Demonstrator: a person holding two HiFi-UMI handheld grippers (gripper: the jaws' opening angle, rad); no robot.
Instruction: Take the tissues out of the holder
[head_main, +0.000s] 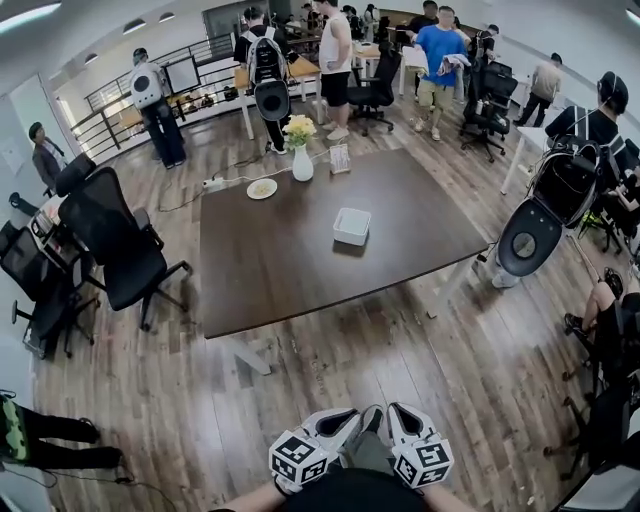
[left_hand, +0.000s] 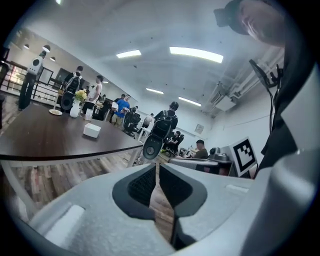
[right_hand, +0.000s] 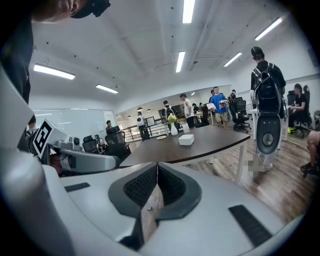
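A white tissue holder sits on the dark table, right of the middle. It also shows far off in the left gripper view and the right gripper view. Both grippers are held low and close to the body, well short of the table's near edge. My left gripper has its jaws drawn together to a thin slit, with nothing between them. My right gripper is shut and empty. Their marker cubes sit side by side.
A vase of flowers, a small plate and a card stand at the table's far end. Black office chairs crowd the left side. A person with a round device stands at the table's right corner. Wooden floor lies between me and the table.
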